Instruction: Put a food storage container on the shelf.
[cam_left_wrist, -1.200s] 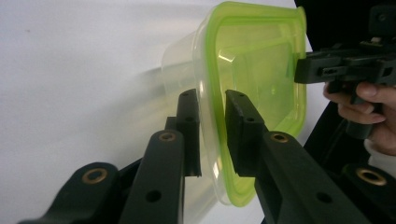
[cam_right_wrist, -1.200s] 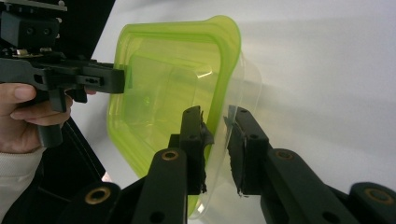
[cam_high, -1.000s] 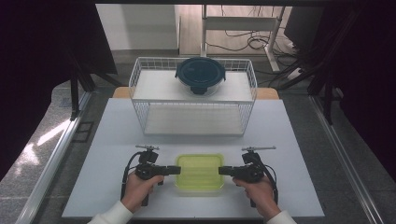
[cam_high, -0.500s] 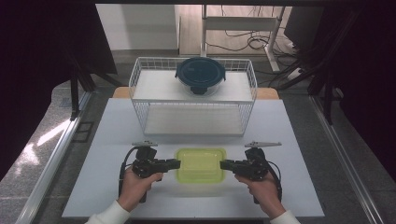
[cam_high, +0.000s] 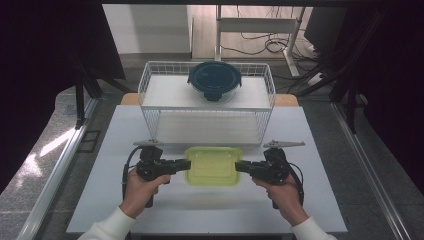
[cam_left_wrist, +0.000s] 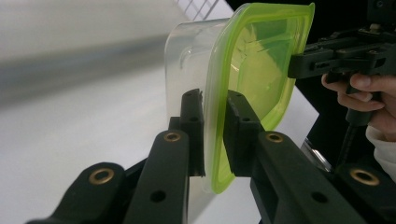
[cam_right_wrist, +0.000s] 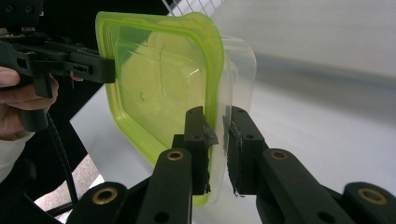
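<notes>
We hold two grippers, one in each hand. The left gripper is clamped on the left rim of a clear container with a lime-green lid, and the right gripper is clamped on its opposite rim. In the left gripper view the jaws pinch the edge of the green lid and the clear wall beneath it; the right gripper view shows the same pinch from the other side. The container hangs level between us, just above the white table, in front of a white wire basket.

To carry this well, we judge that both hands should move together at the same height, so the container stays flat and neither rim twists out of its grip. Each hold is only on a thin edge, so we keep the pressure steady and the pull between hands light. If the basket is the goal, we need to clear its front wall before moving forward.

Counted: two grippers, one green-lidded container, one wire basket, and one round dark-lidded bowl inside the basket at the back.
</notes>
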